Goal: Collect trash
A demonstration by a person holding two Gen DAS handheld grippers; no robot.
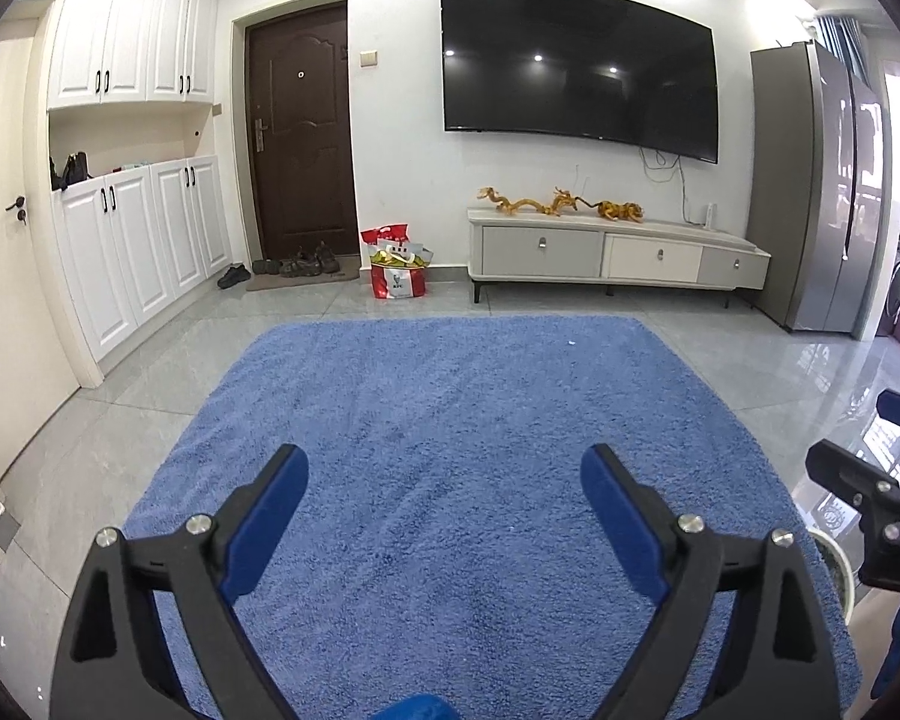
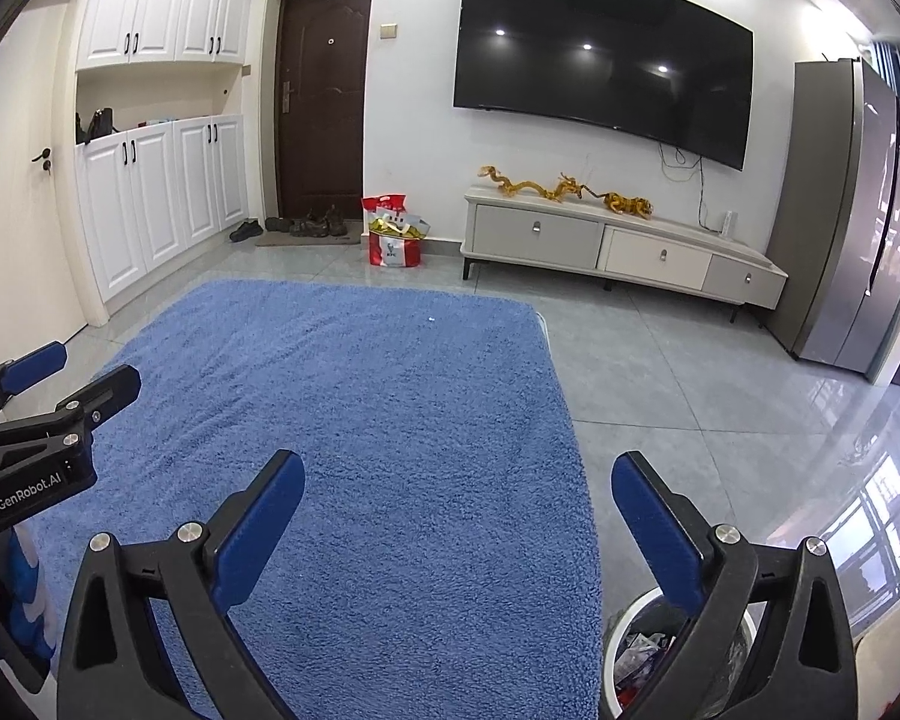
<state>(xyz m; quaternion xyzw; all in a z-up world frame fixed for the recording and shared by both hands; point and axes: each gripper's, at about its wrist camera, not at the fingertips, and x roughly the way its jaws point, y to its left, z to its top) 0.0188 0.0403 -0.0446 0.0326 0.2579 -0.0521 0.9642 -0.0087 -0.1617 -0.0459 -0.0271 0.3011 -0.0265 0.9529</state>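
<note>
Now, sweeping from the left: white cabinets (image 1: pixel 138 228) line the wall, then the dark door (image 1: pixel 300 132) with shoes (image 1: pixel 297 265) on the mat, and a red bag (image 1: pixel 397 267) stands on the tiles beside it. Centre stage is the blue rug (image 1: pixel 450 450), and it looks almost bare. One tiny white speck (image 1: pixel 570 342) sits near its far edge, well apart from both tools; whether that is trash is too small to tell.

Left gripper (image 1: pixel 444 483) hangs over the near part of the rug, jaws spread wide, nothing between them. Right gripper (image 2: pixel 457 495) hovers just beside it, over the rug's right edge, equally splayed and empty.

Further right, the TV (image 1: pixel 579 60) hangs above the console (image 1: pixel 618 252), with the fridge (image 1: pixel 822 192) in the corner. Low at the right, the bin (image 2: pixel 630 648) sits on the floor touching the rug's edge, white rim showing, wrappers already inside, partly hidden behind the right finger.

Judging by that, collection seems nearly done, or a search is on. The risk: that speck is small and sunk in deep pile, so pads may pinch rug fibres instead. A careless swing of the right tool could also clip the bin and tip it, spilling what is gathered.
</note>
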